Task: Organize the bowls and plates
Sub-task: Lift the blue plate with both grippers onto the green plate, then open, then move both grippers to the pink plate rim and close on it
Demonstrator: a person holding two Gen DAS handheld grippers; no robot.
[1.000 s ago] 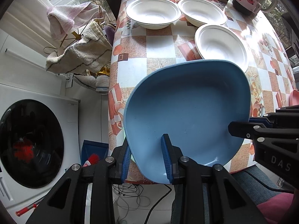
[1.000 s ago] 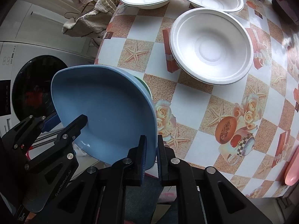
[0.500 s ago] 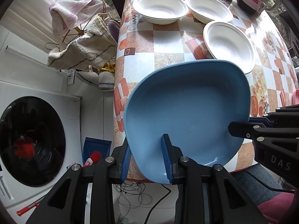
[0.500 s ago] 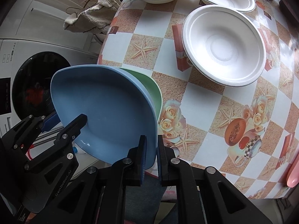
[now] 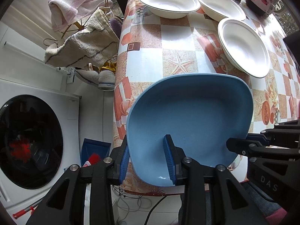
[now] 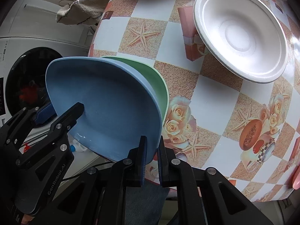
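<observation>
Between both claws' fingers: blue plate (image 5: 189, 116) rim.

Bright daylight falls from the far window side, glaring on the tabletop (image 6: 292, 43). Both views are sharp. Fisheye bending and dark vignetting mark the edges.

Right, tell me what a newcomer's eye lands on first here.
First, the big blue plate held over the table's near edge, gripped on its rim by both the left claw and the right claw, with a green plate nested under it. Next, three white bowls spread across the patterned tablecloth beyond. Off to the left stands a washing machine.
</observation>
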